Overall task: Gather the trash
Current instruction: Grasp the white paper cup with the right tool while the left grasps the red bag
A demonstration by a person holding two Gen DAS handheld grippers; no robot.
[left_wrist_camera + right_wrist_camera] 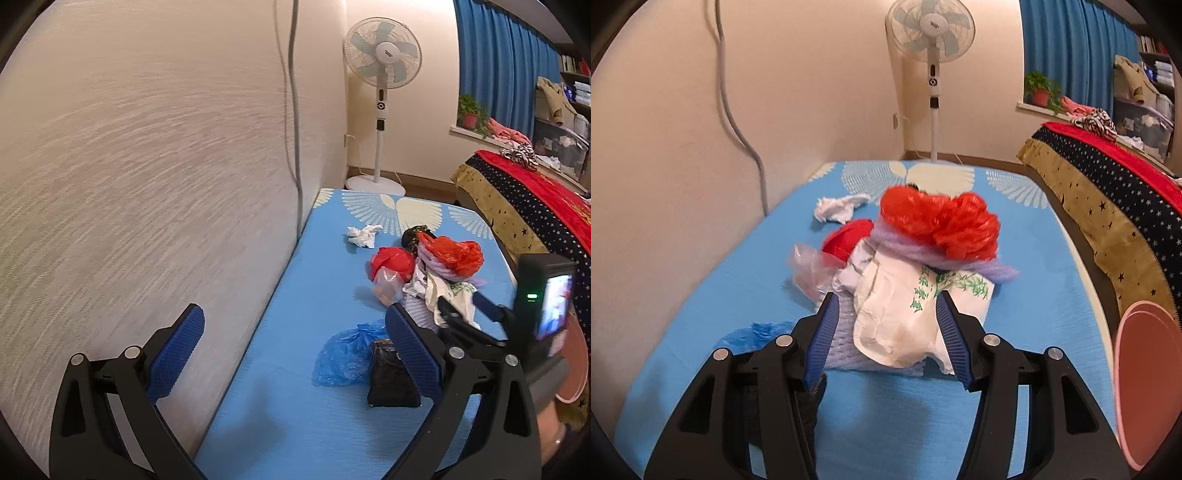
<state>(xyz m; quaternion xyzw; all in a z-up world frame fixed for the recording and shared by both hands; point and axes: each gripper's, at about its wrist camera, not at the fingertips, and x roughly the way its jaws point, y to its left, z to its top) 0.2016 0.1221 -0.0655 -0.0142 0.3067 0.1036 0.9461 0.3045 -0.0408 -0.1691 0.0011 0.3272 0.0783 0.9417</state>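
A heap of trash lies on the blue mat (701,295): a white printed wrapper (905,325), purple foam netting (897,240), an orange-red plastic bag (942,218), a red lump (846,238) and a clear bag (807,269). My right gripper (886,295) is open, its fingers on either side of the white wrapper at the heap's near end. A crumpled white tissue (838,208) lies farther back. My left gripper (293,312) is open wide and holds nothing. Beside its right finger lie a blue plastic bag (347,354) and a black packet (391,373).
A wall (147,147) with a hanging cable runs along the mat's left side. A pink bin (1148,387) stands at the right edge. A bed with a starry cover (1108,192) is to the right, and a standing fan (931,33) beyond the mat's far end.
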